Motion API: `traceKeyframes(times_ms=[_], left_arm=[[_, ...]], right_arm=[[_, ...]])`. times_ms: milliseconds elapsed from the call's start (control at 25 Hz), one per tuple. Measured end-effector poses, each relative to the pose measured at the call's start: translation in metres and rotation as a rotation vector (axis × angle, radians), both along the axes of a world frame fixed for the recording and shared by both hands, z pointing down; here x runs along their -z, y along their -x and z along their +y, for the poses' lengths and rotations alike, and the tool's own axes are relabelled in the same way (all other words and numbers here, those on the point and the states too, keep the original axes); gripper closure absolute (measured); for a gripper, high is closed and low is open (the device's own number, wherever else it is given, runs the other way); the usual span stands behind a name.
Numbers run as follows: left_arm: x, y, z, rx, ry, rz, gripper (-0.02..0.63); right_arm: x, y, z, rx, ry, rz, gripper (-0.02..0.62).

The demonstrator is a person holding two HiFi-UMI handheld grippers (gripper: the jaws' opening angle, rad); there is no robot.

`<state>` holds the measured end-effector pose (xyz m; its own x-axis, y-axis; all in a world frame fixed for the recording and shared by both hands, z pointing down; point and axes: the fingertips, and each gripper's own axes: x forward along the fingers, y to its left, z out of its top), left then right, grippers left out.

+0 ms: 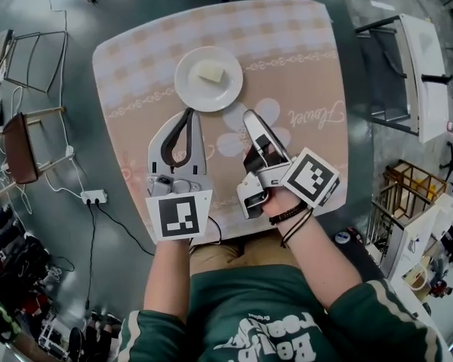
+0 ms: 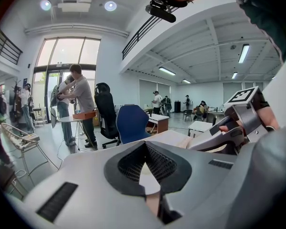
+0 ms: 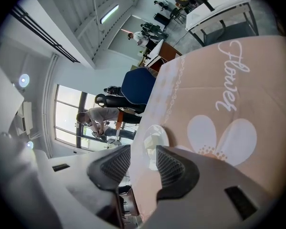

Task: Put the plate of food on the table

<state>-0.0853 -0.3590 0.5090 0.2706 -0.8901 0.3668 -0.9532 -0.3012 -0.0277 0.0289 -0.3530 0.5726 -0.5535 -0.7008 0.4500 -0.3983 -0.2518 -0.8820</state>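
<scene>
Room had a grey polished floor (image 1: 136, 6) with a white power strip (image 1: 94, 197) lying on it. Blue padded chair (image 2: 132, 123) stood beside a black office chair (image 2: 105, 111). Tall multi-pane window (image 2: 62, 56) was bright. Fluorescent strip lights (image 2: 243, 53) were lit on the white ceiling. White side desk (image 1: 426, 66) stood at right.

The left gripper (image 1: 187, 116) points straight ahead, its jaws closed tip to tip with nothing between them. Just beside it, the right gripper (image 1: 252, 119) is rolled onto its side, jaws slightly apart and empty. The right hand (image 1: 281, 199) wraps its handle.
</scene>
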Motion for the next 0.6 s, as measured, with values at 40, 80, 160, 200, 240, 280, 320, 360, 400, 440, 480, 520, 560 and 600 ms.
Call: traceKeyframes(times_ms=[40,80,160,200,240,280,320,360,400,440,480,520,560,600], left_arm=[[0.004,-0.002,0.003,0.003,-0.003,-0.001,0.597],[0.009,-0.004,0.005,0.008,-0.006,-0.001,0.597],[0.018,-0.006,0.012,0.017,-0.011,-0.002,0.597],[0.023,-0.007,0.015,0.022,-0.015,-0.004,0.597],[0.028,-0.008,0.018,0.026,-0.021,-0.007,0.597],[0.033,-0.01,0.022,0.03,-0.028,-0.009,0.597],[0.038,-0.012,0.026,0.034,-0.032,-0.009,0.597],[0.043,-0.014,0.03,0.039,-0.035,-0.01,0.597],[0.048,-0.016,0.035,0.044,-0.036,-0.011,0.597],[0.053,-0.018,0.04,0.047,-0.035,-0.013,0.597],[0.058,-0.02,0.045,0.05,-0.034,-0.016,0.597],[0.063,-0.023,0.049,0.054,-0.034,-0.018,0.597],[0.068,-0.025,0.053,0.058,-0.035,-0.018,0.597],[0.074,-0.028,0.057,0.063,-0.037,-0.018,0.597]], right_arm=[[0.006,-0.002,0.001,0.008,-0.016,0.0,0.437],[0.013,-0.003,0.001,0.024,-0.043,0.002,0.437],[0.025,-0.005,0.005,0.046,-0.073,0.001,0.437],[0.029,-0.006,0.01,0.042,-0.06,-0.005,0.437],[0.032,-0.008,0.014,0.041,-0.048,-0.009,0.436],[0.037,-0.009,0.019,0.048,-0.045,-0.01,0.436],[0.043,-0.011,0.022,0.059,-0.05,-0.009,0.437],[0.049,-0.012,0.025,0.071,-0.059,-0.008,0.437],[0.056,-0.013,0.028,0.082,-0.07,-0.006,0.436],[0.064,-0.014,0.031,0.093,-0.082,-0.003,0.437],[0.072,-0.015,0.034,0.102,-0.096,-0.002,0.437],[0.08,-0.016,0.036,0.11,-0.114,-0.004,0.436],[0.089,-0.016,0.038,0.122,-0.136,-0.009,0.436],[0.097,-0.015,0.04,0.136,-0.154,-0.009,0.436]])
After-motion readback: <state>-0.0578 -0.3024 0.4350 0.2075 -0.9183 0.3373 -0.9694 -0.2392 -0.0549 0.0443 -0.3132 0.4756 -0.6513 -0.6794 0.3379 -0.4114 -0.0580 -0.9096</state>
